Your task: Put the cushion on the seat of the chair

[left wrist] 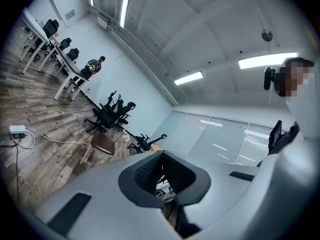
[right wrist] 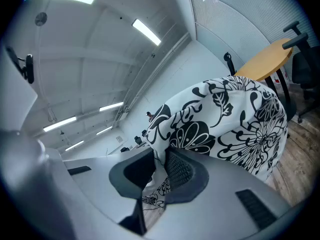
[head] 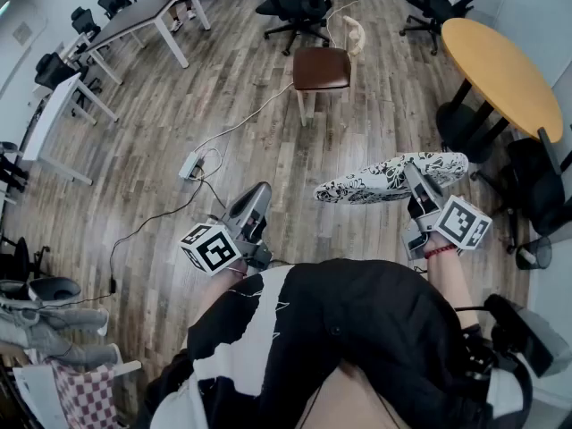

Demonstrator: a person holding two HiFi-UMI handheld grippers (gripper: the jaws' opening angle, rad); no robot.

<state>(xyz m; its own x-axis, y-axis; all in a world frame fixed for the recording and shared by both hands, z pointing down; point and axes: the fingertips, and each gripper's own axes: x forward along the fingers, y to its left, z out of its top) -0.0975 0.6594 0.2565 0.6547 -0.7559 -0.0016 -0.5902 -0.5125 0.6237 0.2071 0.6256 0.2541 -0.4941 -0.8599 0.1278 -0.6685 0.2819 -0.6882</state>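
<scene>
Half the job at most looks done: the cushion [head: 393,177], white with black flower print, is off the ground and pinched at its edge by the right gripper [head: 414,175], whose jaws close narrowly on the fabric with the bulk of the cushion spreading out beyond them in the right gripper view. It hangs in the air in front of the person, well apart from the chair [head: 322,68], a small one with a brown seat and pale legs standing farther off across the room. That seat is bare, so the carry to the chair and the setting down are both left to do. The left gripper [head: 259,193] holds nothing; its pads sit together with no object between them, and it points level beside the person's body. The floor [head: 179,105] is grey-brown wood plank, with a power strip [head: 189,164] and its cables trailing across it. White tables [head: 143,14] line the left side, black office chairs [head: 299,3] cluster at the far end, and a round yellow-topped table [head: 496,61] stands to the right.
</scene>
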